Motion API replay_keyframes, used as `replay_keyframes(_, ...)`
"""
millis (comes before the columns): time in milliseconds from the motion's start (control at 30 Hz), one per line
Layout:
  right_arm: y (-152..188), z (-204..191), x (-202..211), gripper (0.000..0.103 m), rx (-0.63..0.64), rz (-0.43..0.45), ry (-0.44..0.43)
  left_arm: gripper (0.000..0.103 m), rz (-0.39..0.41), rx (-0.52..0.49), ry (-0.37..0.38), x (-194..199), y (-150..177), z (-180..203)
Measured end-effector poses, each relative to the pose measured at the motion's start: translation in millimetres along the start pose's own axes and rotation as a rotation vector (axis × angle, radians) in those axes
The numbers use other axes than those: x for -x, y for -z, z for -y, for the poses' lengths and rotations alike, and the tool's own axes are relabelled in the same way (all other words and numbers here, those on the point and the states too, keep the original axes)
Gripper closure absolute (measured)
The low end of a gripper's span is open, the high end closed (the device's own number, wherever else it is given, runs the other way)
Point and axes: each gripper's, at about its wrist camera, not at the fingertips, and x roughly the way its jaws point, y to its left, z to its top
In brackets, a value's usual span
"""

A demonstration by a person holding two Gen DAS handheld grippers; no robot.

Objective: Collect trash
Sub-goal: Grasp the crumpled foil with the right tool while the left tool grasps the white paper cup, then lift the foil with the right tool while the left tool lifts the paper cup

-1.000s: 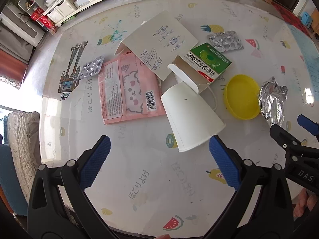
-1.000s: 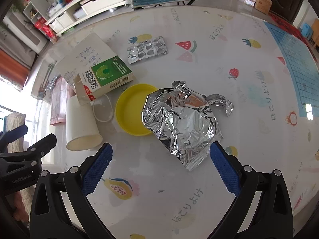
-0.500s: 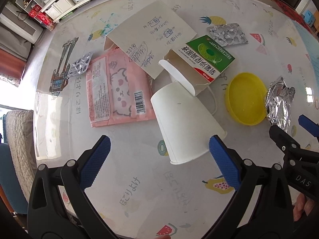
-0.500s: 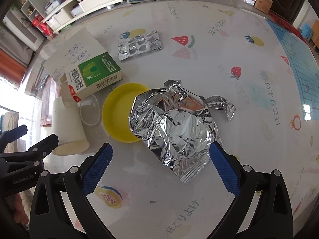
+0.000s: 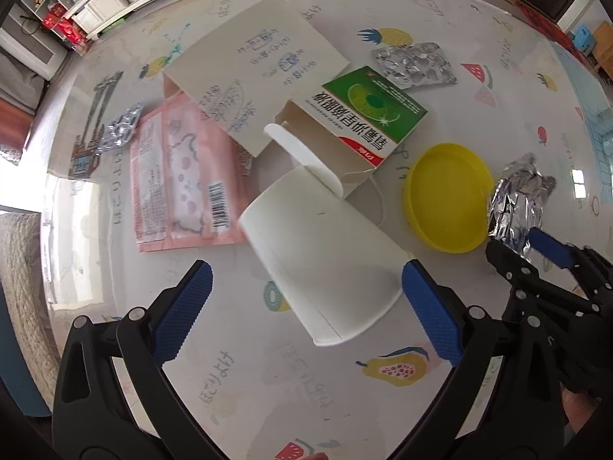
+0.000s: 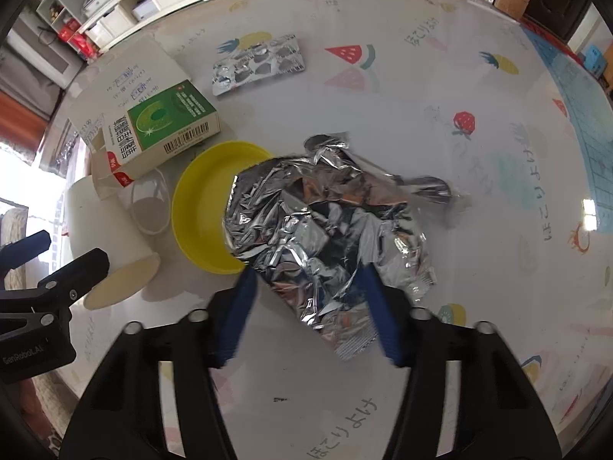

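A white paper cup (image 5: 325, 253) lies on its side on the fruit-print table. My left gripper (image 5: 306, 306) hangs over it, pointing down. It is open, with the cup's wide end between the blue pads; the right pad is close to the rim and the left pad stands well apart. A crumpled sheet of silver foil (image 6: 318, 222) lies partly over a yellow lid (image 6: 199, 211). My right gripper (image 6: 310, 306) is closing on it, and both pads press into the foil's near part, which bunches up. The left wrist view shows the foil (image 5: 517, 203) at the right gripper's tips.
A green and white medicine box (image 5: 367, 115) with an open flap touches the cup's base. Behind it lie a white card (image 5: 256, 61), a pink packet (image 5: 172, 176) and two blister packs (image 5: 413, 63) (image 5: 120, 130). Shelves and a sofa stand beyond the table's far edge.
Both grippers have come down toward the table. The right jaws have gone from wide open to squeezing the foil, which now bunches. The left jaws are as wide as before.
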Motion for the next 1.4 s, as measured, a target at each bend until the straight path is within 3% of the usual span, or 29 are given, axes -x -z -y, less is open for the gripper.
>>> replay_keyframes(67, -0.3, 3.8, -1.8, 0.063, -0.009, -0.002, -0.021, 0.008, -0.013, 0.004, 0.016, -3.4, 0.0, 3.2)
replay_keyframes(133, -0.2, 7.5, -4.2, 0.085, -0.02, -0.018, -0.032, 0.018, -0.021, 0.011, 0.05, -5.9, 0.3, 5.4)
replay_keyframes(200, 0.4, 13.5, -5.4, 0.087, -0.045, -0.025, -0.058, 0.028, -0.018, 0.025, 0.095, -5.2, 0.4, 6.6)
replay_keyframes(267, 1.5, 17.5, -4.8, 0.093, -0.054, -0.026, -0.075, 0.03, -0.01, 0.024, 0.106, -3.3, 0.0, 9.7)
replay_keyframes(300, 2.1, 19.6, -4.3, 0.102, -0.057, -0.027, -0.083, 0.031, -0.006, 0.018, 0.105, -2.8, -0.2, 11.2)
replay_keyframes(600, 12.1, 41.2, 19.9, 0.101, -0.107, 0.025, -0.129, 0.047, 0.032, 0.032, 0.17, 7.0, -0.1, 4.0)
replay_keyframes(667, 12.1, 46.0, 29.6, 0.097, -0.1, 0.052, -0.109, 0.048, 0.038, 0.028, 0.173, 9.6, 1.9, 5.0)
replay_keyframes(700, 13.1, 47.9, 34.3, 0.085, -0.091, 0.062, -0.093, 0.048, 0.041, 0.026, 0.175, 11.3, 2.7, 5.0)
replay_keyframes(733, 14.7, 44.2, 39.8, 0.051, -0.079, 0.079, -0.072, 0.049, 0.045, 0.022, 0.175, 10.7, 2.1, 5.8)
replay_keyframes(800, 14.0, 43.9, 50.4, 0.014, -0.062, 0.143, -0.01, 0.051, 0.051, 0.015, 0.175, 10.7, -0.3, 6.0)
replay_keyframes(900, 5.9, 35.4, 47.4, 0.014, 0.006, 0.172, 0.021, 0.054, 0.052, 0.017, 0.192, 16.2, 0.4, -0.4)
replay_keyframes(1000, -2.2, 26.1, 20.1, 0.014, 0.08, 0.098, 0.08, 0.054, 0.049, 0.02, 0.196, 16.1, -0.6, -2.0)
replay_keyframes(1100, -3.1, 21.7, 0.5, 0.014, 0.129, 0.079, 0.153, 0.055, 0.048, 0.022, 0.201, 15.5, -1.6, -3.2)
replay_keyframes(1167, -2.1, 24.4, -9.0, 0.028, 0.123, 0.06, 0.15, 0.055, 0.047, 0.024, 0.209, 15.6, -2.2, -4.3)
replay_keyframes(1200, -0.7, 28.2, -9.8, 0.044, 0.102, 0.062, 0.11, 0.056, 0.046, 0.026, 0.213, 15.8, -1.8, -5.0)
replay_keyframes(1233, -0.6, 32.6, -7.8, 0.052, 0.072, 0.071, 0.094, 0.056, 0.045, 0.029, 0.219, 16.6, -1.0, -6.1)
replay_keyframes(1367, -2.3, 41.9, -1.1, 0.076, 0.025, 0.053, 0.016, 0.059, 0.047, 0.027, 0.242, 22.2, 5.3, -9.5)
replay_keyframes(1400, -3.0, 44.9, -0.6, 0.098, 0.014, 0.041, 0.0, 0.061, 0.05, 0.022, 0.245, 24.4, 7.1, -9.9)
